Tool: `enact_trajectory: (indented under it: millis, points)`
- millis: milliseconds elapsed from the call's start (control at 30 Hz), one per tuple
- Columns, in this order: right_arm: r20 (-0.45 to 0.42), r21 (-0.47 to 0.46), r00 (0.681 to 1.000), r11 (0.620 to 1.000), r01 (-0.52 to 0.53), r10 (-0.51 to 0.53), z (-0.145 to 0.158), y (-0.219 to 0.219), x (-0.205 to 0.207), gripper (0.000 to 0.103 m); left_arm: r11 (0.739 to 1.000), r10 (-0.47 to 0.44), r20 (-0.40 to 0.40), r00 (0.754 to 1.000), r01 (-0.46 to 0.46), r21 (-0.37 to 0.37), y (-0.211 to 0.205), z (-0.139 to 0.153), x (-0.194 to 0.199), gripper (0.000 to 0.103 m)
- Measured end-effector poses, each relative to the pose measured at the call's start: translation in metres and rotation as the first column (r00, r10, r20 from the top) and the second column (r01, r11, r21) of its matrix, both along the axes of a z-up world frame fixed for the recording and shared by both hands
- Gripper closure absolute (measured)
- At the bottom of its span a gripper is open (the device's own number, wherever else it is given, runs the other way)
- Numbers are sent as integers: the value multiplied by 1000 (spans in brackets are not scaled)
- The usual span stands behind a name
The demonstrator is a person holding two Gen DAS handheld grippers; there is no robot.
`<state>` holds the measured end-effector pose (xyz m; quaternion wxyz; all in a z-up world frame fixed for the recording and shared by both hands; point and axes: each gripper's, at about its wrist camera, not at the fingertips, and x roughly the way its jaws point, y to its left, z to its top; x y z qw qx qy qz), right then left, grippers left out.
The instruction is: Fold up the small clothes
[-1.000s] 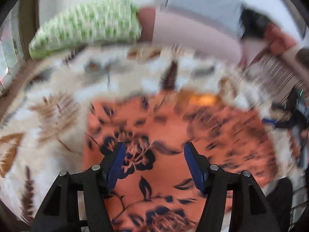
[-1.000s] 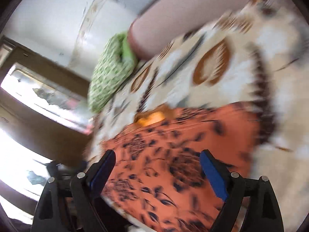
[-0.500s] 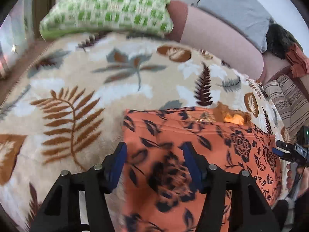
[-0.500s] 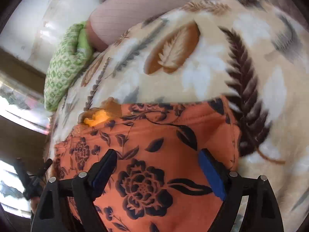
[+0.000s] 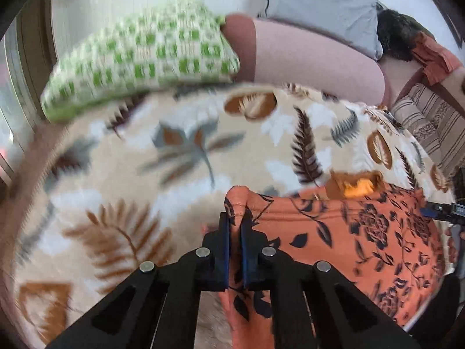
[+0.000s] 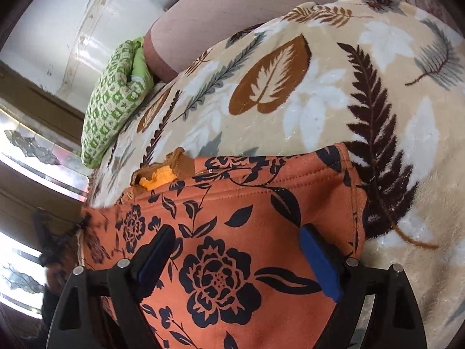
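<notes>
An orange garment with a dark flower print (image 5: 363, 232) (image 6: 247, 203) lies flat on a leaf-patterned blanket (image 5: 174, 151) (image 6: 290, 87). My left gripper (image 5: 236, 226) is shut on the garment's left corner, and a pinch of orange cloth bulges above its blue pads. My right gripper (image 6: 238, 250) hovers open over the garment near its right edge, its blue pads (image 6: 319, 261) wide apart and clear of the cloth. A brown and yellow tag (image 6: 159, 174) sticks out at the garment's far hem.
A green checked pillow (image 5: 139, 61) (image 6: 113, 99) and a pink bolster (image 5: 314, 58) lie at the blanket's far end. A grey cushion (image 5: 319, 8) leans behind them. A striped cloth (image 5: 424, 119) sits at the right. A window (image 6: 29, 160) is at the left.
My left gripper went from open over the garment to shut on its left corner, bunching the cloth upward. My right gripper stayed open and dipped a little over the right side.
</notes>
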<state>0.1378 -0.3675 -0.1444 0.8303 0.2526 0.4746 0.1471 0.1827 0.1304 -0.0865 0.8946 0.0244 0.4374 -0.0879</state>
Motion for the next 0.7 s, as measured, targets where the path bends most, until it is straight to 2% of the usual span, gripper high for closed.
enact_trajectory:
  millis: [33,67,100,133,200,233,267,300,367,433,467,500,533,567,633,667,700]
  points:
    - [2,-3,1000,1000,1,-1,0,1,0,13,1000,19,-13,1000,-18,24,2,-8,6,97]
    - [3,-5,1000,1000,2,-2,-1,1,-1,13,998,36,-60,998,-32,53,5,-24,14,97]
    - [4,-5,1000,1000,4,-4,-2,1,-1,13,992,79,-129,988,-65,112,11,-52,25,95]
    - [7,-2,1000,1000,6,-6,-1,1,-1,12,988,109,-158,981,-89,129,15,-67,28,92]
    - [-4,-2,1000,1000,13,-13,3,1,0,12,988,107,-101,989,-94,126,12,-61,19,90]
    - [0,-7,1000,1000,22,-22,10,1,-3,12,991,91,-74,993,-83,104,9,-50,12,85]
    - [20,1,1000,1000,22,-22,17,0,-6,12,993,81,-63,995,-75,92,8,-42,6,70]
    - [38,7,999,1000,16,-17,23,0,-8,12,991,83,-53,995,-77,105,7,-34,1,65]
    - [70,8,997,1000,23,-23,34,0,-10,12,991,83,-15,996,-81,105,5,-13,-17,65]
    - [72,62,997,998,13,-17,35,-2,-8,12,999,40,-13,999,-40,35,1,5,-39,61]
    - [48,96,999,995,5,-9,27,-4,-3,12,1000,12,-20,1000,-12,-2,-4,10,-51,54]
    - [24,78,1000,997,3,-4,19,-6,4,12,999,-27,-40,999,26,-31,-10,11,-61,50]
    - [-21,-22,999,999,36,-36,3,-14,17,12,996,-74,-72,995,70,-53,-19,7,-73,50]
    - [-30,-21,997,998,67,-68,-7,-27,26,13,994,-95,-102,990,88,-63,-25,0,-80,50]
    - [-29,98,994,989,108,-105,-9,-48,35,13,994,-107,-200,974,102,-36,-36,-29,-95,50]
    - [-51,117,989,982,146,-141,-5,-55,40,13,995,-94,-230,969,95,-7,-38,-40,-99,50]
    - [-51,90,985,981,170,-166,1,-58,41,13,996,-79,-239,968,85,19,-38,-50,-103,50]
